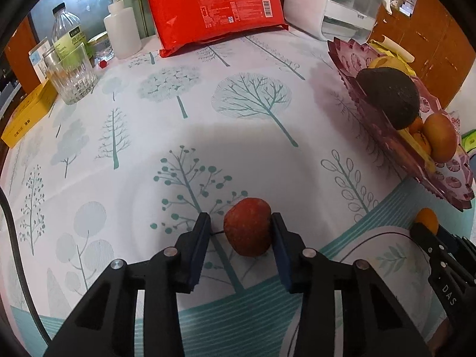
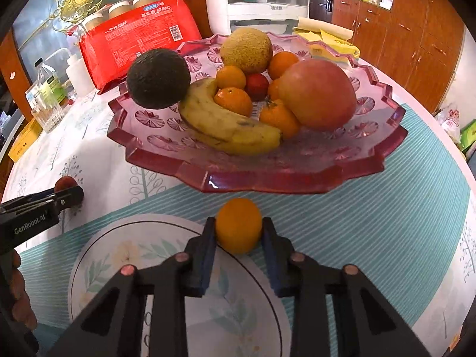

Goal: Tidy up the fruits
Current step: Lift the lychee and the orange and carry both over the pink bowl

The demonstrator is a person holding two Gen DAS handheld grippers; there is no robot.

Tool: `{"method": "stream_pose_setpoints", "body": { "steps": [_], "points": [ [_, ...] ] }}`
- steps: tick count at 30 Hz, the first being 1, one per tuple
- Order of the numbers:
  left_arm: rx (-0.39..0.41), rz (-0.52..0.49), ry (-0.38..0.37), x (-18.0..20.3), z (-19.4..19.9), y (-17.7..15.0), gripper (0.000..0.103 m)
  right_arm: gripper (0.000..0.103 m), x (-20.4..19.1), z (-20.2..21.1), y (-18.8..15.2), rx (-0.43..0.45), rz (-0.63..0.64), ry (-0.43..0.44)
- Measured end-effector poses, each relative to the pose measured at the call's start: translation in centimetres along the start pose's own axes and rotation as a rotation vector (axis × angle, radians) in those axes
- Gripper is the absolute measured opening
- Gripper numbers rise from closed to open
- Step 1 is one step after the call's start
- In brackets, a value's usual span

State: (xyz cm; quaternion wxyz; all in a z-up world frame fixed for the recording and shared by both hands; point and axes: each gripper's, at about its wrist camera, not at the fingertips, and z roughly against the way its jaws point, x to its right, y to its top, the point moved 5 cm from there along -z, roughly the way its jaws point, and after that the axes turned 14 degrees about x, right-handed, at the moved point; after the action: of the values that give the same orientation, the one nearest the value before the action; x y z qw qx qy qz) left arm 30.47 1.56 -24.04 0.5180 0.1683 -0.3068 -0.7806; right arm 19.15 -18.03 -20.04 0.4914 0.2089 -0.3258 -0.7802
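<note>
My left gripper (image 1: pixel 240 223) stands around a small red fruit (image 1: pixel 248 226) on the tablecloth; its right finger touches the fruit, and a gap shows at the left finger. My right gripper (image 2: pixel 239 230) is shut on a small orange (image 2: pixel 239 229), just in front of the pink glass fruit plate (image 2: pixel 297 175). The plate holds an avocado (image 2: pixel 158 78), a banana (image 2: pixel 226 125), a large red apple (image 2: pixel 318 93), a melon (image 2: pixel 246 49) and several small oranges. The left gripper also shows in the right wrist view (image 2: pixel 67 190), and the right gripper in the left wrist view (image 1: pixel 428 226).
A red packet of paper cups (image 1: pixel 214 6), a white appliance (image 1: pixel 333 3), a glass (image 1: pixel 71 77), bottles (image 1: pixel 67 35) and a yellow box (image 1: pixel 28 113) line the table's far side. A round white printed plate (image 2: pixel 119 255) lies under my right gripper.
</note>
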Motion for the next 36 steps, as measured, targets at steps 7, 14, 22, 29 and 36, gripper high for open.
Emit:
{"method": "stream_pose_setpoints", "body": {
  "steps": [7,14,22,29,36],
  "points": [
    [0.009,0.007,-0.014,0.9,2.6,0.0,0.039,0.029,-0.3,1.5,-0.3,-0.015,0.003,0.061],
    [0.028,0.024,-0.045,3.6,5.7,0.0,0.039,0.029,-0.8,3.9,-1.4,-0.041,0.031,0.133],
    [0.037,0.033,-0.073,8.6,9.6,0.6,0.039,0.029,0.5,8.4,-0.2,-0.018,0.06,0.215],
    [0.051,0.04,-0.068,12.5,13.0,2.8,0.039,0.029,4.3,12.4,4.7,0.072,0.048,0.242],
    [0.105,0.065,-0.024,15.0,16.9,7.4,0.039,0.029,7.9,15.9,12.7,0.177,0.082,0.279]
  ]
}}
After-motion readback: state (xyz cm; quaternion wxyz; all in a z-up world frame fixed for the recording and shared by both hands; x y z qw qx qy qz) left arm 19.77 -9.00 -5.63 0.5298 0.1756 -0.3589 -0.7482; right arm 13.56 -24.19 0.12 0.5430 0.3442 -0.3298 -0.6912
